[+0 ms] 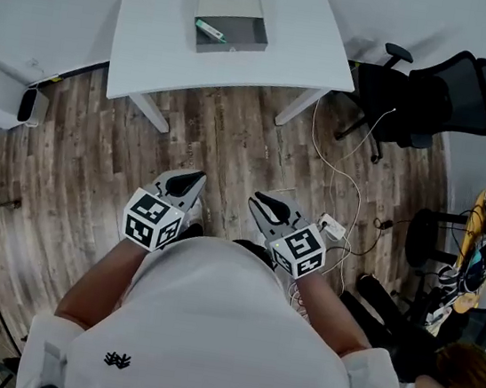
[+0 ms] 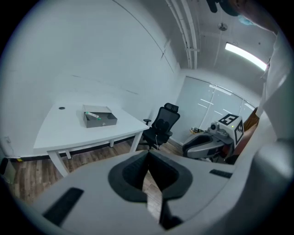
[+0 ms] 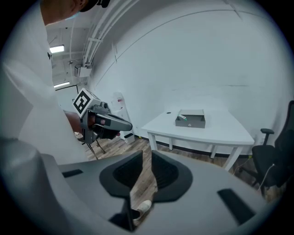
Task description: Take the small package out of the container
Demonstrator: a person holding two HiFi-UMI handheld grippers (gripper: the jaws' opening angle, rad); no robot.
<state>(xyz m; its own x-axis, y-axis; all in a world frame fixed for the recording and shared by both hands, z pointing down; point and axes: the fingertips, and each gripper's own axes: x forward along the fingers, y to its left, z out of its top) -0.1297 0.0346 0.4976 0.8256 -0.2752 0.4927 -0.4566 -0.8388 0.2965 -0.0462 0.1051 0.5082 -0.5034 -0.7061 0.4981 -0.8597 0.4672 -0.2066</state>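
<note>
Where I stand: on the wooden floor [image 1: 232,147], well back from the white surface [image 1: 155,51], with both tools held out in front of my chest and slanting down.
Left fingers [image 1: 197,176]: pressed together at the tips, with nothing between them. In the left gripper view only floor shows through the hollow behind the tips.
Right fingers [image 1: 262,198]: all but closed, with a thin slit left between the two pads in the right gripper view. Nothing is in the slit, which shows only floor planks and the toe of my shoe [image 3: 140,207] below.
What they touch: nothing. Both hang in the air over the floor, side by side and a little apart from each other.
Container [image 1: 236,49]: a shallow grey box with its lid thrown back, sitting on the surface toward its far edge.
Small package [image 1: 209,30]: a slim green-and-white thing lying inside the container, against its left wall as the head view shows it.
Package to fingers: well apart from both, across the open floor and up on the surface. In the head view it is roughly in line with my left fingers and off to the left of my right ones.
Around: a black office chair [image 1: 436,95] just right of the surface, and white cables [image 1: 343,180] trailing over the floor near my right fingers.
</note>
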